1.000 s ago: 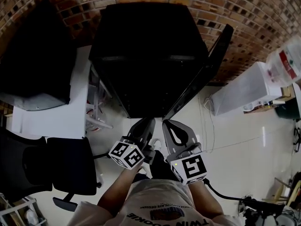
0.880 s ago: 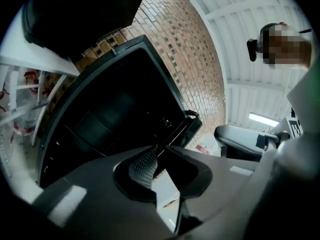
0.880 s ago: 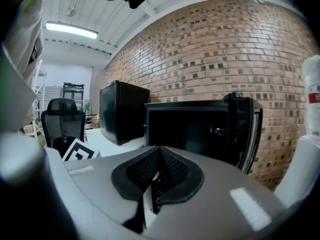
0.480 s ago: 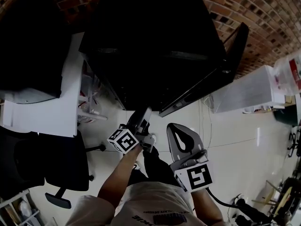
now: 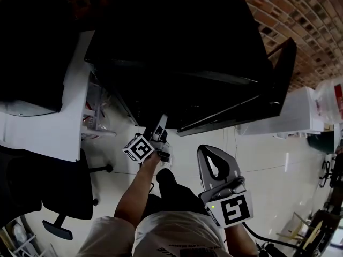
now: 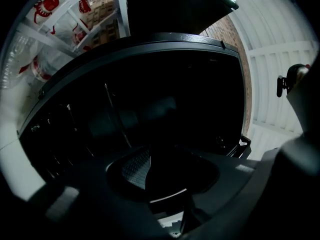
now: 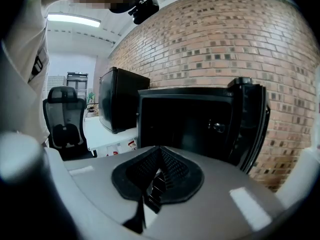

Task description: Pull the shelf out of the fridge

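Head view: a black fridge [image 5: 177, 47] stands at the far centre against a brick wall [image 5: 300, 15], with its door [image 5: 278, 84] swung open to the right. My left gripper [image 5: 159, 126] reaches to the near edge of the fridge's opening, its jaws seen as one slim blade. My right gripper [image 5: 208, 151] hangs nearer me on the right, well apart from the fridge. A white desk [image 5: 48, 133] lies to the left.

Left gripper view: the left gripper [image 6: 150, 151] points into the dark inside of the fridge [image 6: 165, 99]. Its jaws look pressed together with nothing between them. I cannot make out the shelf in that darkness.

Right gripper view: the right gripper [image 7: 159, 151] has its jaws together and holds nothing. Beyond it are the fridge [image 7: 185, 119] and its open door [image 7: 250, 124].
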Demonstrator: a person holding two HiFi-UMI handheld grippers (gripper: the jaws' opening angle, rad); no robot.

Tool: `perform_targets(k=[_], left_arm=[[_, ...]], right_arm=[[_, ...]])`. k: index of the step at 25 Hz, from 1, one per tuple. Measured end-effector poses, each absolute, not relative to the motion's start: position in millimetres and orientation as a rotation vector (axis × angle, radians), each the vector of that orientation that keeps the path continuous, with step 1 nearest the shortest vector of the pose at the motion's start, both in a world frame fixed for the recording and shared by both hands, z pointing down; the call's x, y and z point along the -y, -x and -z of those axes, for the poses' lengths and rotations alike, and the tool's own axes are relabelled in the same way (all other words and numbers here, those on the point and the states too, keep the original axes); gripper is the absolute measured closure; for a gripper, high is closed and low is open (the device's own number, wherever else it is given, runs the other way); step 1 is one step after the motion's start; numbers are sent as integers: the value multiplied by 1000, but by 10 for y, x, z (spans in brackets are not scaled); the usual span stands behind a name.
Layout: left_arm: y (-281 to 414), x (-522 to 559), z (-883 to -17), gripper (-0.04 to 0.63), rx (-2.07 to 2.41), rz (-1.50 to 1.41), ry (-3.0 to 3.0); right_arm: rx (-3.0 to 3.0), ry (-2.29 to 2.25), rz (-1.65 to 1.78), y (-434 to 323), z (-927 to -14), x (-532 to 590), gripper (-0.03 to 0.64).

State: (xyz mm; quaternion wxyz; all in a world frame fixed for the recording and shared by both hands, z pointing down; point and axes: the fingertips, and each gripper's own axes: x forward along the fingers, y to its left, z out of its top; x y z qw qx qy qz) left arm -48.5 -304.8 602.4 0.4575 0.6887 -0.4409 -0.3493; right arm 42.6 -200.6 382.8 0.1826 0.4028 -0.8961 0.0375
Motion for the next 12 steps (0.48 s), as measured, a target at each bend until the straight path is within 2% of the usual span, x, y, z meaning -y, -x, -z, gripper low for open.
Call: perform_targets(k=[12], left_arm=[[523, 3569, -6537, 423, 1067, 952, -1594]], right_arm=[[2489, -998, -185, -311, -4109, 2193, 612]])
